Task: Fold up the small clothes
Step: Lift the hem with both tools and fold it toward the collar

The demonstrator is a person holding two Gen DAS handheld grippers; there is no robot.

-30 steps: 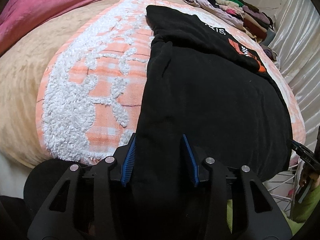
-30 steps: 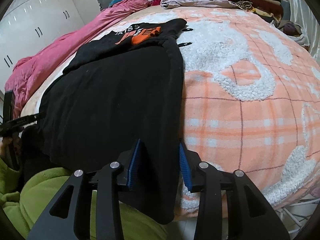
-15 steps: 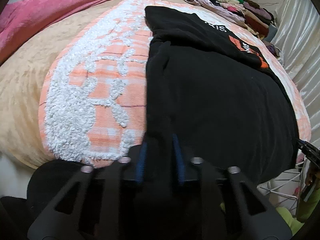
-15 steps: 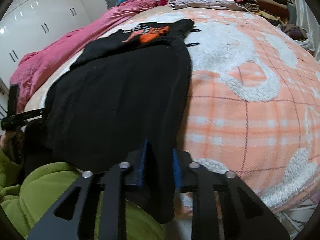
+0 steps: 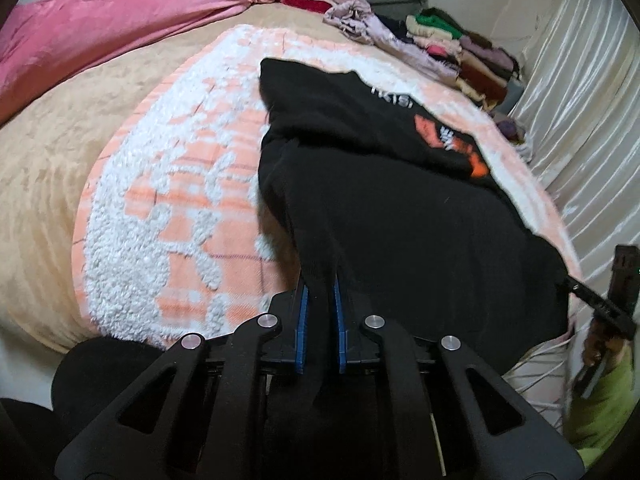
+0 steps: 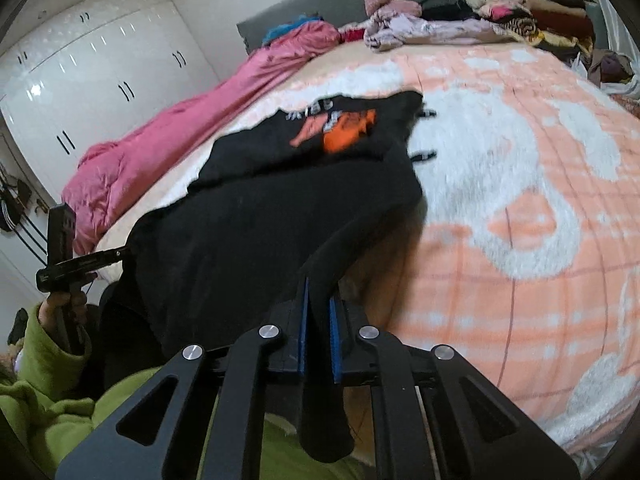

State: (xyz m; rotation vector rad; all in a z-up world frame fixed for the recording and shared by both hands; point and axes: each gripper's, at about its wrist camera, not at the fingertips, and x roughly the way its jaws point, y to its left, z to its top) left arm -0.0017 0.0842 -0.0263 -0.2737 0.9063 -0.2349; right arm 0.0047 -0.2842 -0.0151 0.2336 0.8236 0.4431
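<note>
Both the left hand-held gripper and right hand-held gripper are pinching the black shirt's near corners, its length stretching away across the bed.

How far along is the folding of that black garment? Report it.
Done: black garment lies spread on the orange blanket, print end already turned over. In hand: left claw and right claw pinch its near corners, raised off the blanket. Left: carrying that edge across; unfolded clothes pile.

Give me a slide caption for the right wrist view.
Right gripper pinches the black garment's near edge above the orange checked blanket.
</note>
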